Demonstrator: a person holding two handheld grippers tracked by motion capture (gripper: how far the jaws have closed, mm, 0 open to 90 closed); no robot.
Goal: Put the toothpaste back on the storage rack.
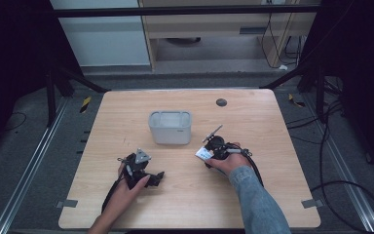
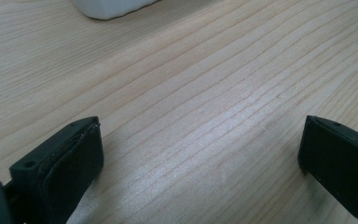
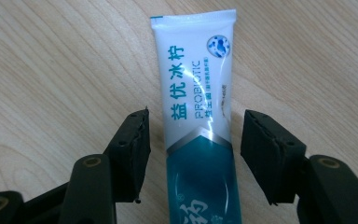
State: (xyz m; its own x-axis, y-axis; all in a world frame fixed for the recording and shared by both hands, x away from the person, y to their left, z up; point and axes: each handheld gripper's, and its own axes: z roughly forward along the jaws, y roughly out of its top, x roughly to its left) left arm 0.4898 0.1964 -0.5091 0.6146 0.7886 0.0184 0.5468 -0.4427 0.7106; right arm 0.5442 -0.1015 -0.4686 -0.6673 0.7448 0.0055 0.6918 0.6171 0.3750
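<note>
While we are looking down from the high view, we are seeing the right gripper [image 1: 208,155] hovering over a white and teal plastic toothpaste tube [image 1: 204,154] that is lying on the pale wooden table [image 1: 253,195], a little to the right of and nearer us than the grey rectangular plastic bin [image 1: 170,127]. The left gripper [image 1: 148,178] is resting low on the table, near the bin's front left corner and well apart from the tube.

Moving to the left gripper view, we are finding its jaws standing wide apart with only bare wood between them, and a corner of the bin [image 2: 109,7] showing at the top edge.

Turning to the right gripper view, we are seeing the tube [image 3: 198,116] lying flat between the two black jaws, which are parted and standing just off each side of it, not pressing. We are judging the tube to be light, soft and glossy, so it may squash or slip under a hard squeeze. Taking it across the fuller teal part, rather than at the thin, flat crimped end, looks to us like the safer hold.
</note>
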